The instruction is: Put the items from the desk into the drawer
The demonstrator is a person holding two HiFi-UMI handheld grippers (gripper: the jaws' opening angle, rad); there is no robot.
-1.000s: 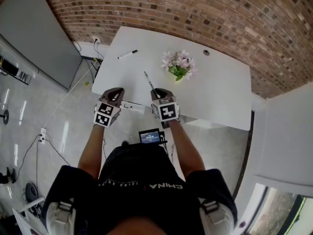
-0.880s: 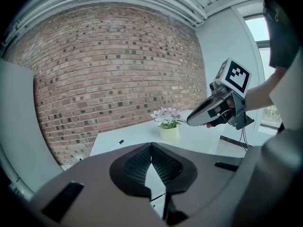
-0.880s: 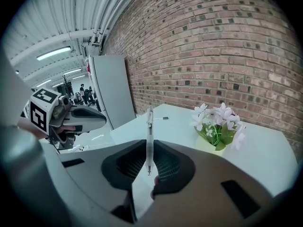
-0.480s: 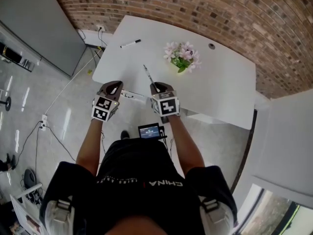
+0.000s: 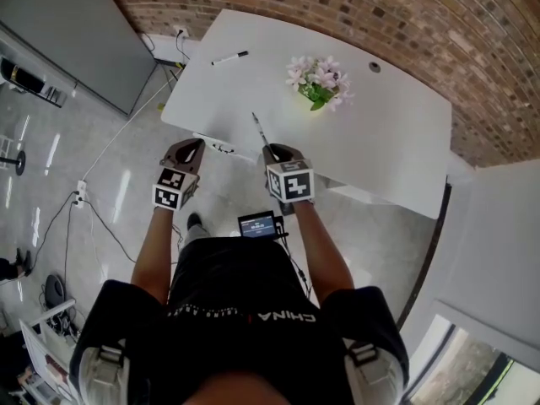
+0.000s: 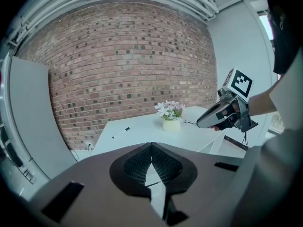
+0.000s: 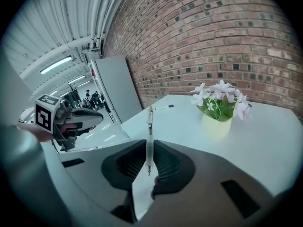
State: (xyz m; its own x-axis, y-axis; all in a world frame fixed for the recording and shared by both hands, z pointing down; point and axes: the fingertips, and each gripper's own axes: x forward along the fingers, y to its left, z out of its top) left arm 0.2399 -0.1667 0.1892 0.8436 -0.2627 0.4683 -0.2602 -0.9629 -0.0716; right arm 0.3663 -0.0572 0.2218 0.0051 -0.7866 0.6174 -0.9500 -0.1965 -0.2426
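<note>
Clear-plastic pen (image 7: 150,131) clamped by its tail in the right gripper (image 7: 149,151), poking forward past the jaws, tip over the near edge of the white desk (image 5: 380,142). Alongside, left gripper (image 6: 151,146) with jaws together on nothing. Left on the desktop: a marker (image 5: 229,58) and a pot of flowers (image 5: 316,83), well apart. Drawer not clearly made out. Probably best: keep the squeeze steady, stop the pen swinging, pull the drawer wide with the empty left before lowering.
</note>
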